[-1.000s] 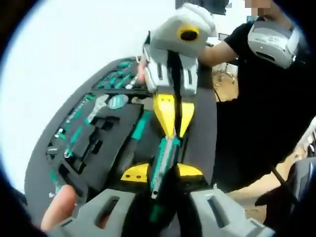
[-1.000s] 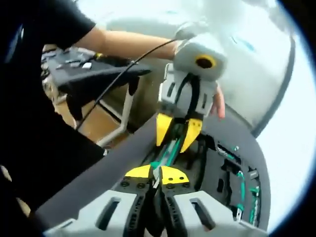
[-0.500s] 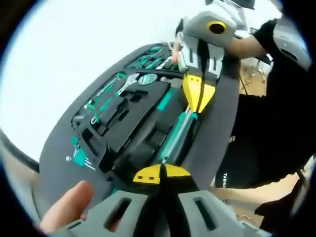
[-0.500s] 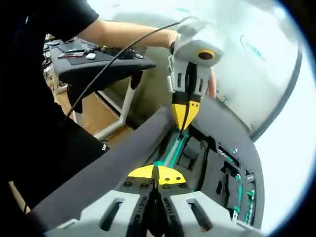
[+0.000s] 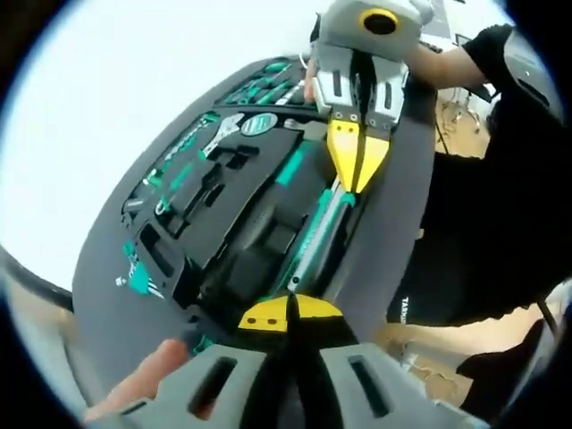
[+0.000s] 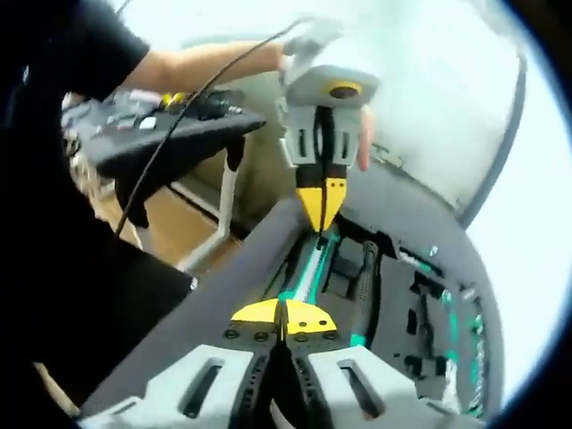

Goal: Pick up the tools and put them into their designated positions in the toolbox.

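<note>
A long teal and silver tool [image 5: 317, 237] lies in a slot along the near edge of the dark grey foam toolbox [image 5: 116, 259]. My left gripper [image 5: 290, 313] is shut, its yellow tips resting on one end of the tool. My right gripper [image 5: 357, 165] comes down from the top, also shut, its tips on the other end. In the right gripper view the same tool [image 6: 304, 268] runs from my right gripper [image 6: 284, 315] up to the left gripper [image 6: 322, 210]. Nothing shows between either pair of jaws.
An adjustable wrench [image 5: 223, 130] and small teal bits [image 5: 138, 273] sit in other cutouts. A black-handled tool [image 6: 366, 277] lies beside the long one. The toolbox rim [image 6: 232, 295] drops off toward a person in black [image 5: 483, 179]. A side table [image 6: 161, 125] stands behind.
Both pairs of jaws, spread around the tool a second ago, have closed to a point. The tool has gone down into its slot, and the grippers now sit at its two ends.
</note>
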`<state>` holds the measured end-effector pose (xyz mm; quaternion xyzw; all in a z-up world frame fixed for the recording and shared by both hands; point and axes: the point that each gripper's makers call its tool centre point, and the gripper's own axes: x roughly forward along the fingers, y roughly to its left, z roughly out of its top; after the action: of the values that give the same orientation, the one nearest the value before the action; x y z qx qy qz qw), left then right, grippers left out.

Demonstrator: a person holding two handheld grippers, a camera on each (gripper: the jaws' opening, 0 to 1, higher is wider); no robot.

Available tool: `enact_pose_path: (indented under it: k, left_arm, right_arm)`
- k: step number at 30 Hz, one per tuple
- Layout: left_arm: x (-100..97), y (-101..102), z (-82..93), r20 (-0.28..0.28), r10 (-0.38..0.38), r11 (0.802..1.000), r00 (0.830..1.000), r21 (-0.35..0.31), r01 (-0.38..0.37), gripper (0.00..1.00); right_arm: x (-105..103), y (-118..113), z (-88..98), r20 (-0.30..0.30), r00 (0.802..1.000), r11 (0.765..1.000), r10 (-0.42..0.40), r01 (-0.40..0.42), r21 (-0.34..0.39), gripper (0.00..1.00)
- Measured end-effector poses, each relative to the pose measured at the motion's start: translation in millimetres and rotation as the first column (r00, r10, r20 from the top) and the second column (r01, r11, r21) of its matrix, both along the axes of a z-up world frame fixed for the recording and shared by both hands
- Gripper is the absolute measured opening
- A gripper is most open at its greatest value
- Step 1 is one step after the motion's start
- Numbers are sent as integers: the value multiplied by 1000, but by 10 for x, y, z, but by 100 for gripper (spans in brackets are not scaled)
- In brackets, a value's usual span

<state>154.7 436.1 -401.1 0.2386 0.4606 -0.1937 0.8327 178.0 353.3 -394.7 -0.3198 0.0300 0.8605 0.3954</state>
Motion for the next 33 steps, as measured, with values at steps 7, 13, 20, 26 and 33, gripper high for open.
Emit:
enact_pose_path:
  k: [7, 13, 20, 26, 33]
  left_arm:
    - [-12, -42, -33, -75, -49, 995, 996, 80, 55, 0]
    - [-21, -83, -38, -113, -113, 979, 987, 157, 130, 0]
    - [124, -92, 236, 148, 12, 999, 989, 51, -20, 5]
    - [10, 188, 59, 69, 79, 994, 994, 75, -84, 2]
    - [4, 195, 13, 83, 92, 995, 992, 19, -94, 0]
  right_arm:
    - [35, 17, -16, -233, 948, 961, -217, 166, -220, 0]
    - [-3, 33, -93, -132, 977, 975, -166, 143, -168, 0]
    - [257, 195, 594, -295, 921, 966, -254, 259, -25, 0]
    - [10, 325, 153, -208, 947, 968, -246, 249, -9, 0]
    - [68, 351, -28, -88, 960, 964, -266, 267, 7, 0]
